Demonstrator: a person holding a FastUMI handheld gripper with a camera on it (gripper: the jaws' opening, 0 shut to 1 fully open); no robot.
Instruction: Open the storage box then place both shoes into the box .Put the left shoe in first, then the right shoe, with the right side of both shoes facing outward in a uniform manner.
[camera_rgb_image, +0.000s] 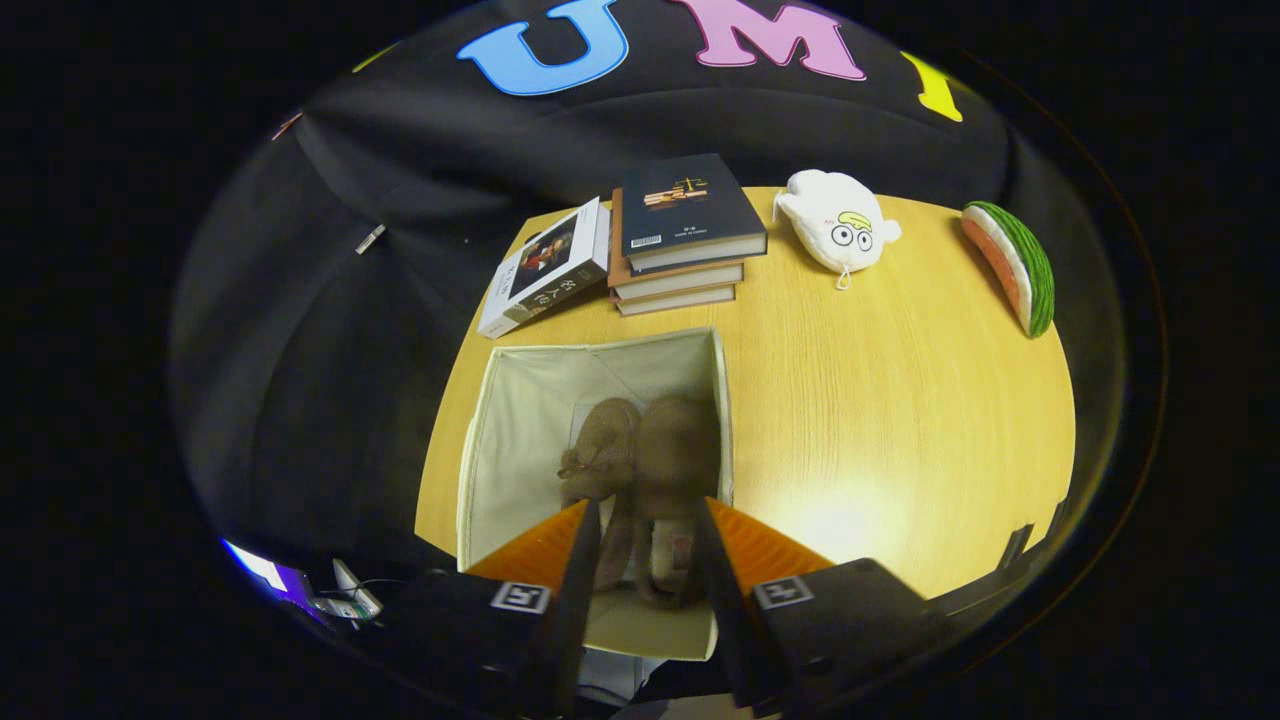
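Fingers (650, 520) spread open above two shoes (645, 470) in storage box (520, 400) (book (545, 265) lettering unreadable).

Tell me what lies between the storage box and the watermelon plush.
Gripper view: only bare wooden tabletop between storage box and watermelon plush. The open claw hovers above the shoes.

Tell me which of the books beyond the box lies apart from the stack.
The white-covered book, lying alone and askew beside the stack of books, on the side away from the white plush toy. The gripper hangs open above the shoes.
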